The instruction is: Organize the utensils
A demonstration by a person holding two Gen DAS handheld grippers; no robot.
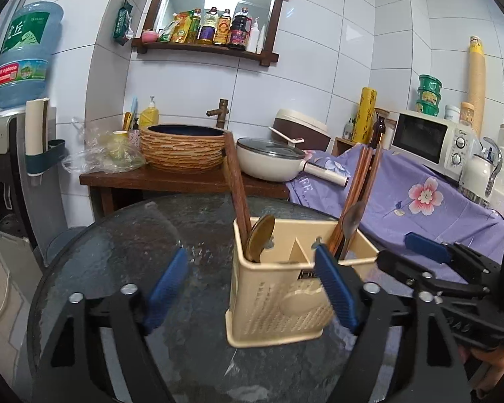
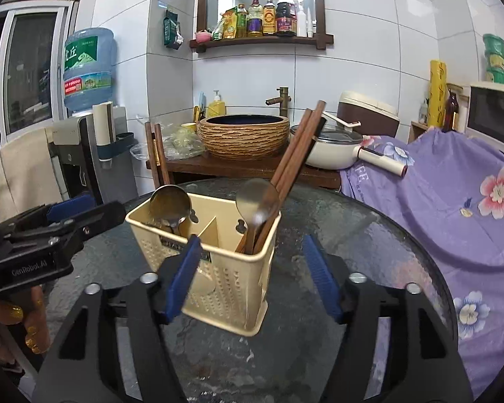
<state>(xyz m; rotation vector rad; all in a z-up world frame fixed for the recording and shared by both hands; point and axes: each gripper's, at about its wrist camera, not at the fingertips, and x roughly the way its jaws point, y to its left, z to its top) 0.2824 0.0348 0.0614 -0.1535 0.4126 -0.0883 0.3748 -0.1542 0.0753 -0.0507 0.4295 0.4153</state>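
right wrist: utensil holder (image 2: 218, 268) (chopsticks (image 2: 292, 154), spoons (image 2: 255, 198)) beside spread right claw (image 2: 252, 275)

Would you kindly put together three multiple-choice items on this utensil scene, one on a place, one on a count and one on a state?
1. Where does the beige utensil holder stand?
A. on the round glass table
B. in the woven basin
C. on the purple cloth

2. How many spoons stand in the holder?
A. none
B. two
C. five

3. How is the right gripper?
A. shut on the chopsticks
B. shut on the holder's rim
C. open, gripping nothing

Answers:
1 A: the holder's base rests on the dark glass top, in front of the basin and beside the cloth.
2 B: one spoon sits in the left compartment, another spoon in the right one beside the chopsticks.
3 C: its blue pads stand wide apart, with no utensil clamped between them.
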